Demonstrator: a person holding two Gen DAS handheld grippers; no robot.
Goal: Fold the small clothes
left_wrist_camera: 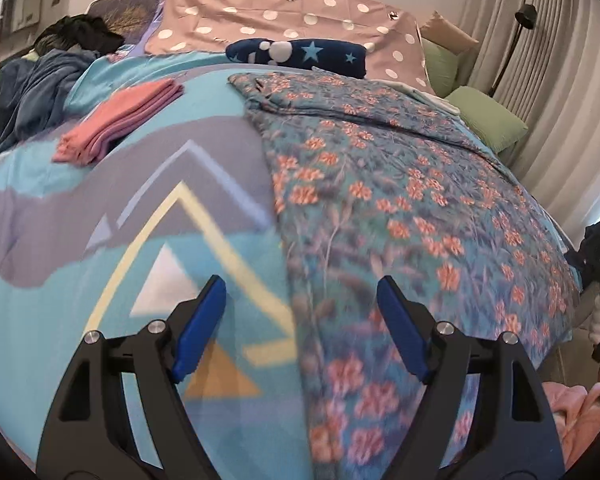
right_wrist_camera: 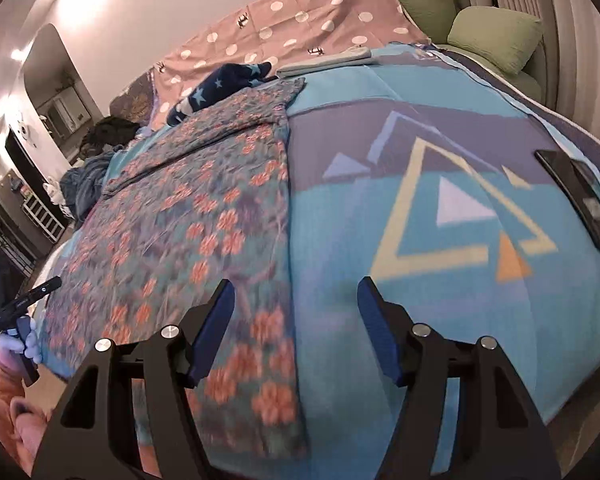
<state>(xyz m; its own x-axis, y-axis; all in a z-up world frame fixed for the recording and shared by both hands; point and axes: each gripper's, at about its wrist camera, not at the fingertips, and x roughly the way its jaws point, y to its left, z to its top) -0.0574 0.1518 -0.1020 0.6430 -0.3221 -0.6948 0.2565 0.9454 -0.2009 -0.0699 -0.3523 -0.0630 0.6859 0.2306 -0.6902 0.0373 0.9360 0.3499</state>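
Both tongs apart, gripping nothing: I have the left tongs over the left edge of the floral garment, the right tongs over its right edge. Garment lies flat on the bed. Folded pink cloth sits left of the garment, a phone to its right.

This is a bedroom in a home. A bed with a patterned blanket fills the view, green pillows and a polka-dot sheet at its head. Curtains hang alongside, with folded clothes on the bed.
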